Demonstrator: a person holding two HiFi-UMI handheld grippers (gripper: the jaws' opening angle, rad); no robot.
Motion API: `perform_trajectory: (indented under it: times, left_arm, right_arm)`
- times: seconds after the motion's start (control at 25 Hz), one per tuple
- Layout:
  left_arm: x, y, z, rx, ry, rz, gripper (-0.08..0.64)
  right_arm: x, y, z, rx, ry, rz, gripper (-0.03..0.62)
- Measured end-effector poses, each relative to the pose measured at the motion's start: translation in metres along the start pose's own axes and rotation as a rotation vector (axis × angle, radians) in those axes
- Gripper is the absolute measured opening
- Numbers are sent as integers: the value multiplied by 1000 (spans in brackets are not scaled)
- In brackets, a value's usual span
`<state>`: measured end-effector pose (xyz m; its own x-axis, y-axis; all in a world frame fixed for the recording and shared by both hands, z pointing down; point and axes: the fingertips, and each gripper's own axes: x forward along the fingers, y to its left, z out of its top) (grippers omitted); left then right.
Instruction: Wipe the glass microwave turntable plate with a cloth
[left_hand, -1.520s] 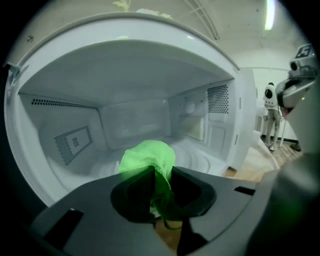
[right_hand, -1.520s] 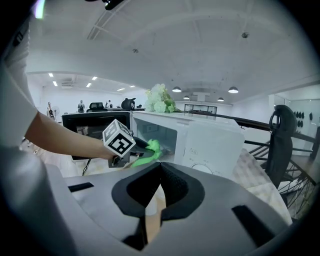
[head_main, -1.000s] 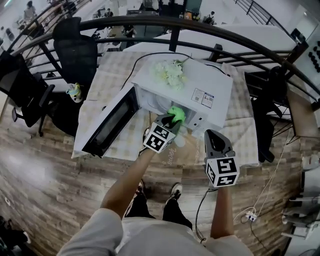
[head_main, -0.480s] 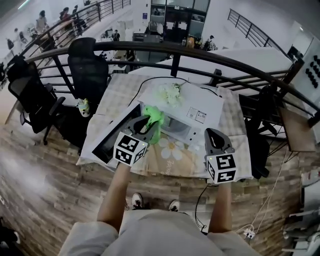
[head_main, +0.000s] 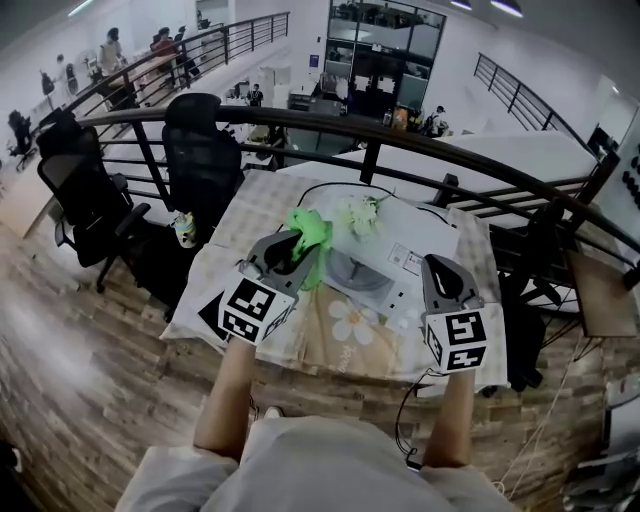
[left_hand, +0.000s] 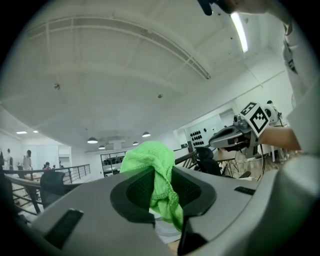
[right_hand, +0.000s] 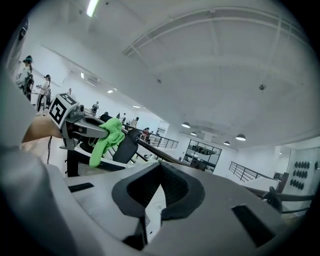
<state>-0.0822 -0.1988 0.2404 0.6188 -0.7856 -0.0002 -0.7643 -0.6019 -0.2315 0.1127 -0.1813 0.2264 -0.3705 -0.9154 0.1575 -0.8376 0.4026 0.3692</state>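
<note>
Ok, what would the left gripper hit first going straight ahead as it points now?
Way looks free: the left gripper, shut on the cloth, points into open room; perhaps the far railing, depth unclear.

Both forearms (head_main: 228, 395) outstretched; left gripper (left_hand: 162, 200), fingers tight on green cloth (left_hand: 149, 159); right gripper (right_hand: 150, 200), fingers together, empty.

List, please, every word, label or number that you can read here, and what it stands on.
No text is readable.
Sticker on the microwave: print too small to read.
Cubes on the left gripper and right gripper: square marker patterns only, no words.
Green cloth: no print.
</note>
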Motion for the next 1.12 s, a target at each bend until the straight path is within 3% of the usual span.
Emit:
perform_trajectory:
  times: [0.16,0.32,0.52,1.12]
  left_arm:
    - [-8,-1,13,68,2,22,106]
    - [-10,-2,17,78,0,26,106]
    - [-8,-7,15,119,26,19,107]
    - [-4,-11,10,130,28,-26,107]
  right_arm:
    - [-2,1,16,-21,-25,-6,14]
    - [1,5,19,-70,-9,-15,14]
    - [3,9,17,-61,-3,-2,14]
    - [3,13,14,-35,4,-15,14]
